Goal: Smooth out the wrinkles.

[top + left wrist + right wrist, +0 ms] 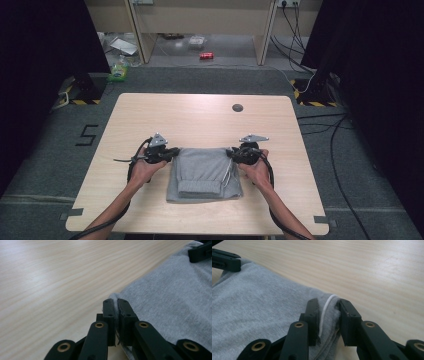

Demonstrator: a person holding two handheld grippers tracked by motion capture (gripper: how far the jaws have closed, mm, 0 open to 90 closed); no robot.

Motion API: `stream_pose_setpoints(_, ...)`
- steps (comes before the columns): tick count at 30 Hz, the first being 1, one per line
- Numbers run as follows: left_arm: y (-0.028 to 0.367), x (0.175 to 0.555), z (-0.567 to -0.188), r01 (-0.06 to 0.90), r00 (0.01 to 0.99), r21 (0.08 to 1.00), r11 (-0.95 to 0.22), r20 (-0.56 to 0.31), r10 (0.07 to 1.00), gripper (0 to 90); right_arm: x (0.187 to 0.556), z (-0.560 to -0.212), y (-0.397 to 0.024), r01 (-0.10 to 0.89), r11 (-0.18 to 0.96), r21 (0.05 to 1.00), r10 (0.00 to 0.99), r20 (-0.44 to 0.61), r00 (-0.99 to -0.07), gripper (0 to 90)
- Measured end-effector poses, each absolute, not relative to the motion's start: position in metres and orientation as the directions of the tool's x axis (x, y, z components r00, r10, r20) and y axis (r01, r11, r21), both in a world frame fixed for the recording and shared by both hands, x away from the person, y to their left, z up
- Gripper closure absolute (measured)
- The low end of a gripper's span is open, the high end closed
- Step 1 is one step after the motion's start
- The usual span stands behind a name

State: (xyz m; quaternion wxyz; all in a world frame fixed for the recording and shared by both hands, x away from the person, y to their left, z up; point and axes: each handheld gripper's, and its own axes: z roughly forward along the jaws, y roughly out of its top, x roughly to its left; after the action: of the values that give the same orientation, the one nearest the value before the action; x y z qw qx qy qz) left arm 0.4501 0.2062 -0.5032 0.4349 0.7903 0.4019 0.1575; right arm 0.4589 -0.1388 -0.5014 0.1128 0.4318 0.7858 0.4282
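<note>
A folded grey garment (205, 174) with a white drawstring (325, 311) lies on the near middle of the wooden table (200, 115). My left gripper (172, 152) is at its far left corner, shut on the grey cloth (162, 302), which is pinched between the jaws (116, 302). My right gripper (233, 153) is at the far right corner; its jaws close around a thick bunch of cloth (249, 312) and the drawstring (328, 305). Each gripper view shows the other gripper's black tip, the right gripper's tip (201, 252) and the left gripper's tip (225, 261), across the garment.
A small dark round inset (237, 107) sits in the table's far side. On the floor beyond lie a red can (206, 55), a green bottle (118, 70) and cables (320, 125). Black curtains flank both sides.
</note>
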Motion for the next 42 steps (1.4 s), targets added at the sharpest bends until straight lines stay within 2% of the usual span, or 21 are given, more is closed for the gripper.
stream_pose_setpoints(16,0.204,0.504,-0.507,0.549,0.569,0.792,-0.267,-0.120,0.813,84.5,0.508,-0.509,-0.131,0.618,0.197,0.761,0.815,0.224,-0.535,70.4)
stream_pose_setpoints(20,0.204,0.507,-0.510,0.561,0.555,0.787,-0.257,-0.127,0.822,83.2,0.512,-0.510,-0.133,0.630,0.186,0.754,0.815,0.240,-0.527,66.9)
stream_pose_setpoints(22,0.205,0.507,-0.512,0.566,0.547,0.786,-0.251,-0.129,0.827,80.5,0.511,-0.510,-0.134,0.634,0.184,0.751,0.818,0.240,-0.523,62.9)
stream_pose_setpoints(24,0.208,0.507,-0.514,0.585,0.527,0.783,-0.213,-0.167,0.833,71.6,0.510,-0.509,-0.136,0.634,0.179,0.753,0.824,0.238,-0.515,53.9)
stream_pose_setpoints(26,0.212,0.505,-0.514,0.597,0.513,0.780,-0.186,-0.194,0.836,67.6,0.507,-0.507,-0.139,0.637,0.165,0.753,0.829,0.243,-0.503,49.4)
stream_pose_setpoints(29,0.216,0.503,-0.513,0.608,0.494,0.779,-0.156,-0.217,0.842,61.8,0.505,-0.503,-0.145,0.629,0.161,0.761,0.831,0.239,-0.502,47.3)
stream_pose_setpoints(33,0.222,0.498,-0.508,0.599,0.479,0.780,-0.183,-0.166,0.862,58.6,0.504,-0.500,-0.156,0.643,0.118,0.757,0.853,0.255,-0.456,44.7)
stream_pose_setpoints(36,0.228,0.497,-0.504,0.603,0.461,0.780,-0.169,-0.168,0.871,57.5,0.500,-0.500,-0.160,0.646,0.097,0.757,0.851,0.274,-0.449,42.0)
stream_pose_setpoints(42,0.232,0.481,-0.491,0.592,0.484,0.787,-0.175,-0.174,0.857,50.7,0.482,-0.487,-0.164,0.607,0.156,0.779,0.848,0.210,-0.487,39.3)
